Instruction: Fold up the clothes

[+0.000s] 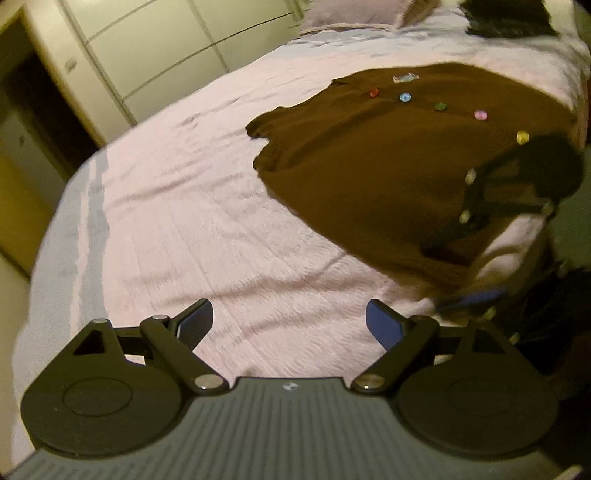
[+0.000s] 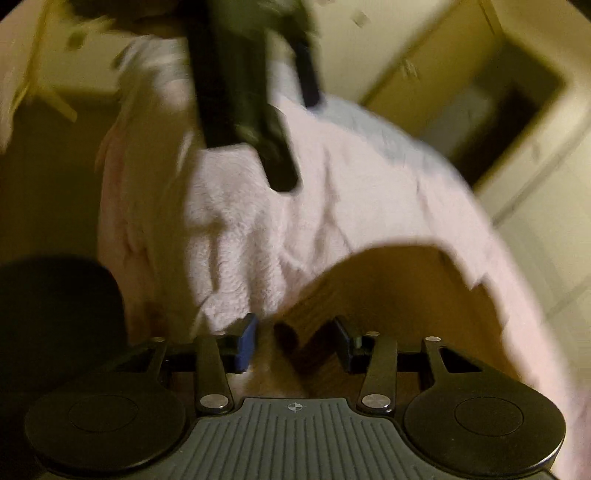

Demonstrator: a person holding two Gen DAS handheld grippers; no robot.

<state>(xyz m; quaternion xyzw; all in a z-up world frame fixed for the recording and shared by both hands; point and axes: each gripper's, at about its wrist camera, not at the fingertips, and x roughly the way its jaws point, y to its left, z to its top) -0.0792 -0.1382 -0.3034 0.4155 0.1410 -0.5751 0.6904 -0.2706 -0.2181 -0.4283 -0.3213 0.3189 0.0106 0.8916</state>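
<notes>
A brown cardigan (image 1: 369, 155) lies spread flat on the pink bedspread (image 1: 192, 221), filling the upper right of the left wrist view, with one cuffed sleeve reaching toward the middle of the frame. A row of coloured buttons (image 1: 405, 97), red, blue, green, pink and yellow, runs down its front toward the right edge, and a small label (image 1: 405, 78) shows near the collar. The left gripper (image 1: 289, 323) hangs over bare bedspread in the lower part of that frame, its blue-padded fingers (image 1: 382, 326) spread wide with nothing between them, well apart from the cardigan. At the right edge of the same view the right gripper (image 1: 517, 188) shows as a dark blurred shape over the cardigan's lower hem. In the right wrist view, which is smeared by motion, the right gripper (image 2: 295, 341) has its fingers (image 2: 248, 341) about half drawn together, and a fold of brown cloth from the cardigan (image 2: 388, 280) sits between them at the bottom centre; whether the pads actually press on it I cannot tell. The left gripper (image 2: 258, 122) appears there as a dark blurred form at upper centre. A pillow (image 1: 354, 14) lies at the top of the bed, a dark garment (image 1: 509, 18) in the upper right corner, and pale wardrobe doors (image 1: 166, 37) stand in the upper left.
</notes>
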